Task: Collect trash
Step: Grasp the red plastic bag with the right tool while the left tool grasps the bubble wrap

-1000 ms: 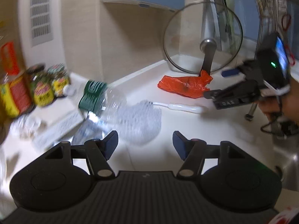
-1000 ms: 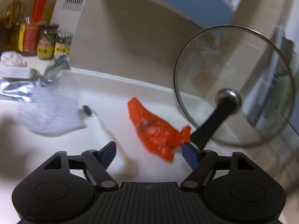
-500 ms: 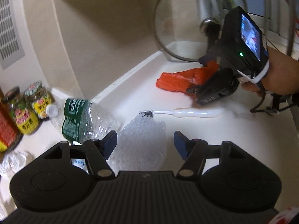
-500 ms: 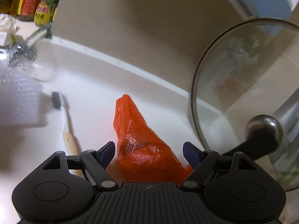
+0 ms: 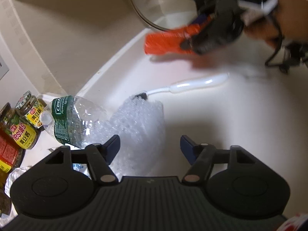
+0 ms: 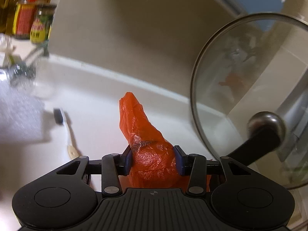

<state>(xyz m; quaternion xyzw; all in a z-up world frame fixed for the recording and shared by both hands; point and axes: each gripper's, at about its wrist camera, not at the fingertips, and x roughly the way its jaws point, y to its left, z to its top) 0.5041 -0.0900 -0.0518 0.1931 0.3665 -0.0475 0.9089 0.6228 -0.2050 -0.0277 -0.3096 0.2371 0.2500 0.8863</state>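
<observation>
An orange plastic bag [image 6: 148, 134] lies on the white counter [image 6: 96, 100], and my right gripper [image 6: 153, 160] is closing on it, both blue pads touching its sides. The left wrist view shows the same bag [image 5: 163, 42] under the blurred right gripper [image 5: 207, 30]. My left gripper [image 5: 150, 146] is open and hovers over a sheet of bubble wrap [image 5: 142, 119]; its pads touch nothing. A crushed clear bottle with a green label [image 5: 77, 119] lies just left of the wrap. A white toothbrush [image 5: 192, 84] lies beyond it, also seen as a toothbrush [image 6: 67, 132] left of the bag.
A glass pot lid [image 6: 240, 77] leans against the wall right of the bag. Sauce jars [image 5: 27, 132] stand at the far left with crumpled white wrapping [image 5: 13, 175] beside them. A person's hand [image 5: 288, 19] holds the right gripper.
The right jaws have closed in onto the orange bag after sliding forward around it. The left gripper has come down and nearer to the bubble wrap and bottle, rolling as it went.
</observation>
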